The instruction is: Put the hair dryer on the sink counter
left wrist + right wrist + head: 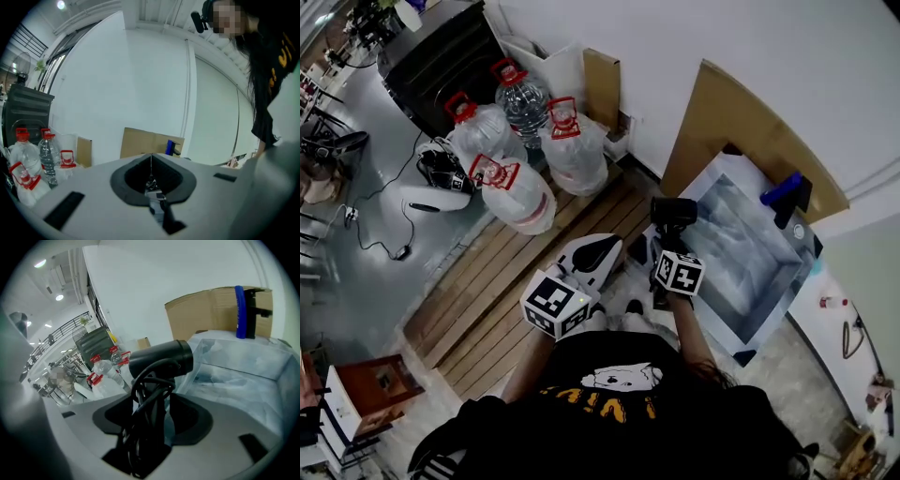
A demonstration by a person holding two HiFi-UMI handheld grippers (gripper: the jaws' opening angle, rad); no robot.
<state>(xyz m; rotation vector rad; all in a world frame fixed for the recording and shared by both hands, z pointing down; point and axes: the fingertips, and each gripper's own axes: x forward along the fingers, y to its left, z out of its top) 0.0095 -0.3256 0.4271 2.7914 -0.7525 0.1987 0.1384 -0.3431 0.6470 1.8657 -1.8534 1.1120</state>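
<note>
A black hair dryer (673, 211) with its cord wound round the handle stands upright between the jaws of my right gripper (672, 236), which is shut on the handle. It hangs at the left edge of the white sink (718, 317), whose basin is lined with clear plastic film. In the right gripper view the hair dryer (161, 359) fills the centre, its barrel pointing right toward the sink (281, 347), with my right gripper (154, 416) round the handle and cord. My left gripper (602, 251) is shut and holds nothing, to the left of the dryer; its jaws meet in the left gripper view (151, 161).
A black faucet with a blue part (787, 192) stands at the sink's far side, and brown cardboard (741, 122) leans on the wall behind. Several large water bottles (520, 141) stand at the left on wooden planks (487, 281). A white counter (825, 323) carries small items at the right.
</note>
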